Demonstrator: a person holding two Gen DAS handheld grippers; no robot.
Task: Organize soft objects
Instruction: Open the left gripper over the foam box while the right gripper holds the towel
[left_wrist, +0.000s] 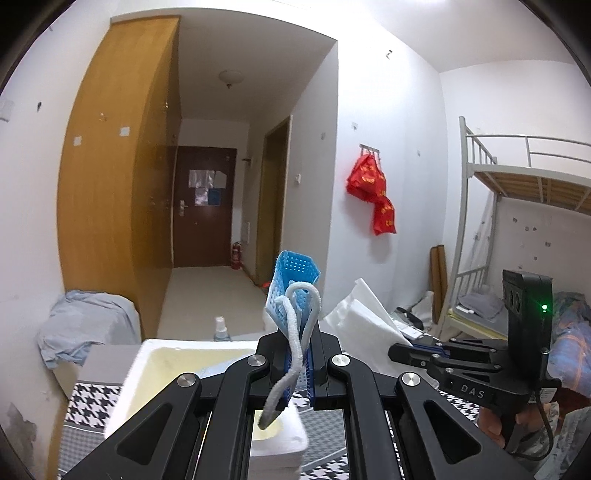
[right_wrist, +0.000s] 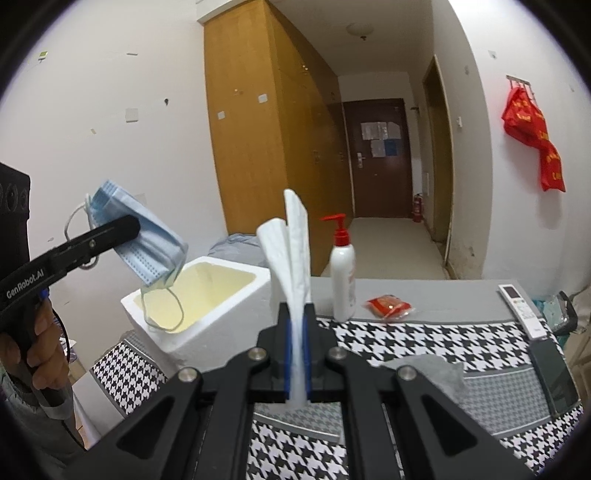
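The blue face mask (right_wrist: 138, 236) is folded and pleated, held up in the air, tilted, above the open white foam box (right_wrist: 199, 295); one white ear loop (right_wrist: 162, 310) hangs down toward the box. The white tissue (right_wrist: 291, 251) is a folded soft sheet, standing upright, just beside the box. A grey cloth (right_wrist: 428, 373) lies flat on the counter (right_wrist: 424, 339).

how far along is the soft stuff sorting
Midway. Nothing visibly lies in the foam box yet. In hand: left claw holds the blue mask above the box; right claw grips a white tissue. Left: drop both, then the grey cloth.
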